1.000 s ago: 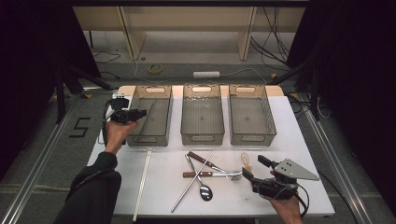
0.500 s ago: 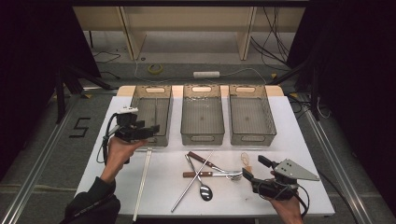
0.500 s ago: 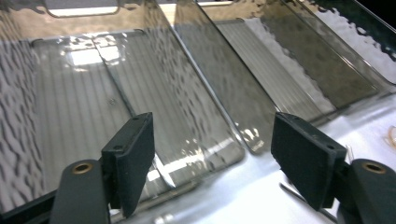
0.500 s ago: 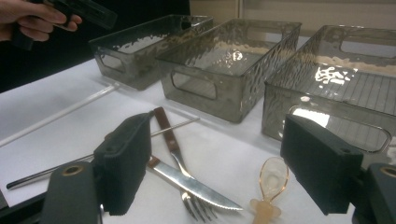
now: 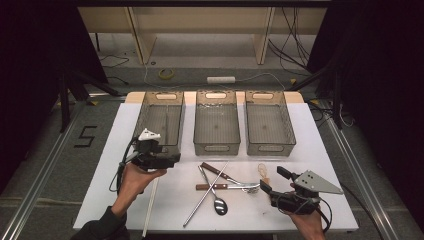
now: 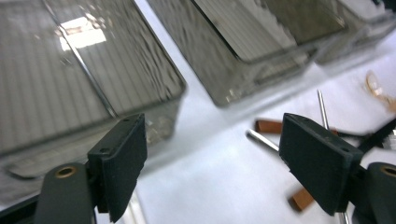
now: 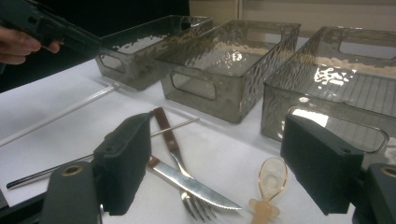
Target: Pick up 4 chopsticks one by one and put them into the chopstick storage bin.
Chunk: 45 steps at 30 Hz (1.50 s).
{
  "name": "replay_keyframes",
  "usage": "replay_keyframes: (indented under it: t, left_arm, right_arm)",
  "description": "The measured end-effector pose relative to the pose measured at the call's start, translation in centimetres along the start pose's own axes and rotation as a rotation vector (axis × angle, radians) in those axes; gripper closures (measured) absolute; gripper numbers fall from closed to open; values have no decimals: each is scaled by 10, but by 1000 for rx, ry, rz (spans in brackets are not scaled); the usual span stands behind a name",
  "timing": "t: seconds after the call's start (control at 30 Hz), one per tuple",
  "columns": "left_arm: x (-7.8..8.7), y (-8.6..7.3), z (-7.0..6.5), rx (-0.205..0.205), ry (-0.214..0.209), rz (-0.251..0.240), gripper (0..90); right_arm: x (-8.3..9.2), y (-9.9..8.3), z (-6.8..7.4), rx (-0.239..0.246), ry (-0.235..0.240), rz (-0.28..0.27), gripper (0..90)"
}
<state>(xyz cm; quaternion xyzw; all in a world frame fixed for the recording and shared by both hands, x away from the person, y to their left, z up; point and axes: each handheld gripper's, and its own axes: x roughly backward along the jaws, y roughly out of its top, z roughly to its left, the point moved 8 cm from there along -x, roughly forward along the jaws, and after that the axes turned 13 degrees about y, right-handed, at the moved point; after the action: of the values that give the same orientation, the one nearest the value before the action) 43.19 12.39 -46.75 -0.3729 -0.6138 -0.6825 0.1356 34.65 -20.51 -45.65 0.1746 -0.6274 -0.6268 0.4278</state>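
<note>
I see three bins [image 7: 224, 70] of smoky translucent plastic, glossy, with rippled walls and ribbed floors. The table [image 5: 320, 150] is matt white. The knife [image 7: 191, 184], fork [image 7: 180, 158] and spoon [image 5: 219, 204] are polished metal; knife and fork have brown wood-like handles. A small scoop [image 7: 268, 186] looks clear amber plastic. My gripper pads [image 7: 126, 163] are matt black.

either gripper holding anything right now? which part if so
Nothing held. The left gripper and the right gripper both have jaws apart with only table between them; the cutlery lies loose on the table.
</note>
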Motion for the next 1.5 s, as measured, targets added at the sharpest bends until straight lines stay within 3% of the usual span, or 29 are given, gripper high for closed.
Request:
replay_keyframes:
  t: [0.3,0.53,0.67,0.97,1.33,1.5]
  left_arm:
    - [12,-21,-28,-37,-46,10,224]
    - [12,-47,-54,-104,-80,70,247]
    - [12,-54,-64,-122,-93,86,260]
    - [12,-67,-77,-173,-95,125,299]
    - [6,-79,-97,-244,-132,176,450]
    - [4,-82,-98,-256,-138,191,510]
  right_arm:
    - [0,0,0,3,-2,1,255]
    - [0,0,1,5,-3,6,255]
    - [0,0,0,5,-3,7,255]
    - [0,0,1,5,-5,3,255]
    - [0,0,1,9,-3,6,255]
    - [-1,0,1,11,-3,8,255]
